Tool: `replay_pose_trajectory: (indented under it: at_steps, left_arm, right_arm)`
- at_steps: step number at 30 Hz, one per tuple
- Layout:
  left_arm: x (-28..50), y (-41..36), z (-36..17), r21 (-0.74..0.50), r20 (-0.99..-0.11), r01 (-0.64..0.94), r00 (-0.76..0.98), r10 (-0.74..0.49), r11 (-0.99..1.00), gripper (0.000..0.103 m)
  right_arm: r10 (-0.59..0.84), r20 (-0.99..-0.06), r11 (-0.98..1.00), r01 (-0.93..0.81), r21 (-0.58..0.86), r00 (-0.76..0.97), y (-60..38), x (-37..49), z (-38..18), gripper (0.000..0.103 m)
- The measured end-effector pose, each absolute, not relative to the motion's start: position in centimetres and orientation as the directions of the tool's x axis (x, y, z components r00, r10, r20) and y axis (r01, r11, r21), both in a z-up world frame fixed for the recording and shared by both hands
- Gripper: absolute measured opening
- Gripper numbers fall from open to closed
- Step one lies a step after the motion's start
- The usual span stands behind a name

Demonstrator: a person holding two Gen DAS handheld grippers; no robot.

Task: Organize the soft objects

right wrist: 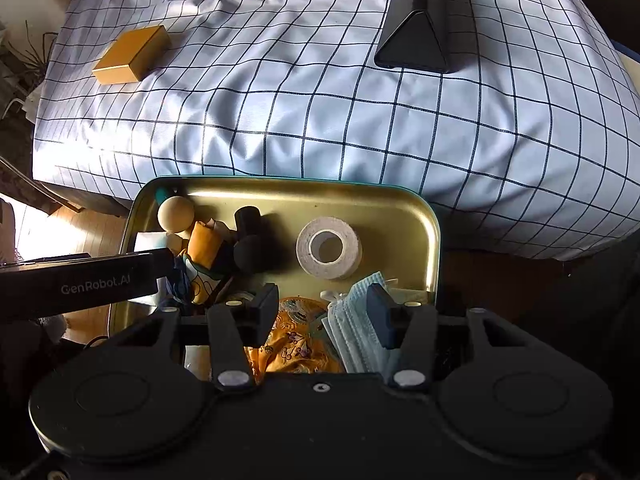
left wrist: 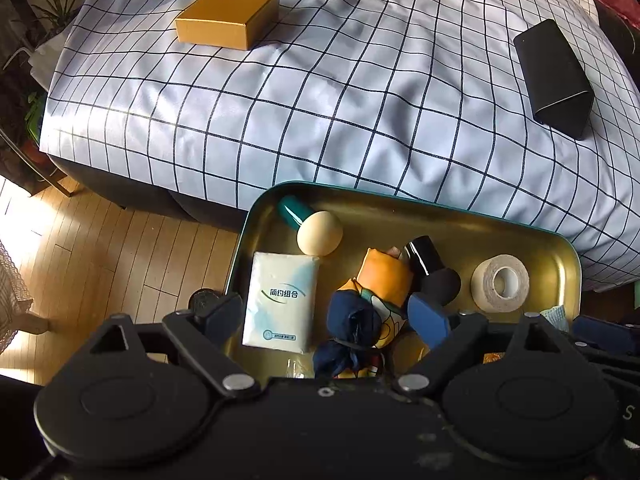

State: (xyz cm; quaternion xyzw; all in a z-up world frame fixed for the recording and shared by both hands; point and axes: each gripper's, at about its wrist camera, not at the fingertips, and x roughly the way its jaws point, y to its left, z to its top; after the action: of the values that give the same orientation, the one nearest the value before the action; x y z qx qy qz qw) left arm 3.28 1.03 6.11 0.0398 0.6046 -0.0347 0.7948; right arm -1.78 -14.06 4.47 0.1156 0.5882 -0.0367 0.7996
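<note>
Sunlight falls across a bed (left wrist: 320,92) under a blue-checked white cover, beside pale wooden floorboards (left wrist: 120,248).

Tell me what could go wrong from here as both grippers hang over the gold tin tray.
1. The open left gripper straddles both the white tissue pack and the knotted navy-and-orange cloth; closing may catch both.
2. The right gripper has the yellow patterned cloth and blue face mask between its fingers, so it may lift the wrong one.
3. The gold tin tray looks crowded; the grippers may collide.

Yellow box (left wrist: 228,18) and black prism-shaped case (left wrist: 554,78) well apart on checked bedspread (left wrist: 320,100); wooden floor (left wrist: 120,248) beside.
</note>
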Motion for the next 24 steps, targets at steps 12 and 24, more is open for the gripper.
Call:
replay_pose_trajectory:
  at_steps: [12, 24]
  left_arm:
    - [3.43, 0.97, 5.91, 0.034, -0.967, 0.109, 0.256, 0.006, 0.993, 0.090]
    - [3.63, 0.77, 5.55, 0.046, -0.969, 0.125, 0.245, 0.014, 0.991, 0.090]
  right_arm:
    - [0.088, -0.950, 0.970, 0.192, 0.150, 0.299, -13.92, -1.45, 4.32, 0.049]
    - [0.108, -0.948, 0.967, 0.190, 0.170, 0.300, -13.93, -1.48, 4.27, 0.049]
